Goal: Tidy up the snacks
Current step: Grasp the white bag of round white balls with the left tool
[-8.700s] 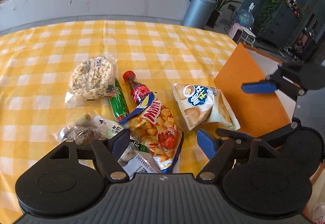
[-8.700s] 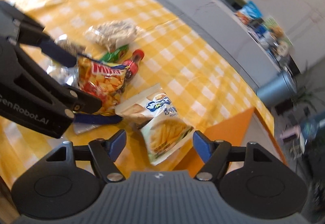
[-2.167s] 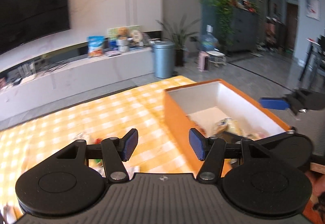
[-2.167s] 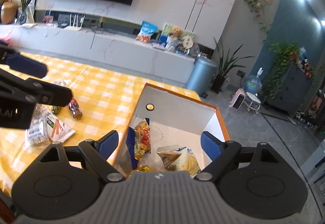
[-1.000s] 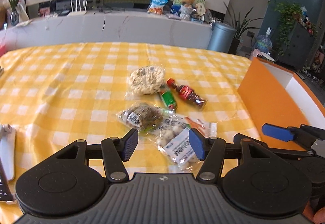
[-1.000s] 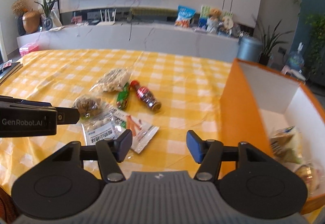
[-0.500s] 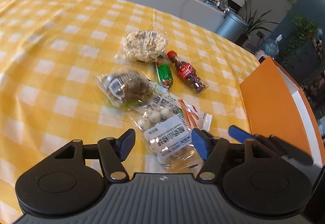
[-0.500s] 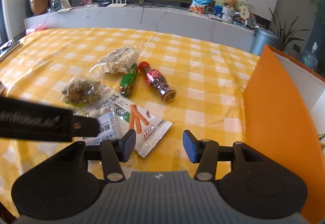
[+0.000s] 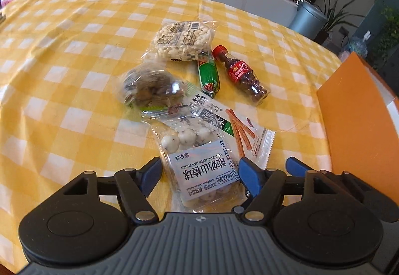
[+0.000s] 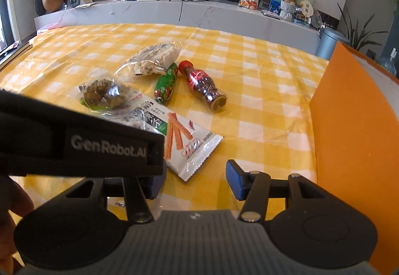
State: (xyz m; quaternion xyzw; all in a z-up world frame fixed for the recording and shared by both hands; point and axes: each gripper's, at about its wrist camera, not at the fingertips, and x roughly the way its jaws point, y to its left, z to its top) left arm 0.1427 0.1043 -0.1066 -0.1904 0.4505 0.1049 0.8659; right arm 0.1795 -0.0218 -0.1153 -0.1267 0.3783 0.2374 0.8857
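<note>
Left wrist: left claw [image 9: 199, 174], lower than before, opens astride the hawthorn-ball packet [image 9: 202, 162].

Readable print on one snack bag and one gripper

The hawthorn-ball bag [image 9: 207, 170] reads "YOGURT-COATED HAWTHORN" and "2026/01/03/2026/11/02"; the left gripper [image 10: 107, 145] body reads "GenRobot.AI".

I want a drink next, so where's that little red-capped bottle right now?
In the left wrist view, the red-capped bottle lies on its side on the checked tablecloth, just right of the green sausage stick, with the orange box further right.
</note>
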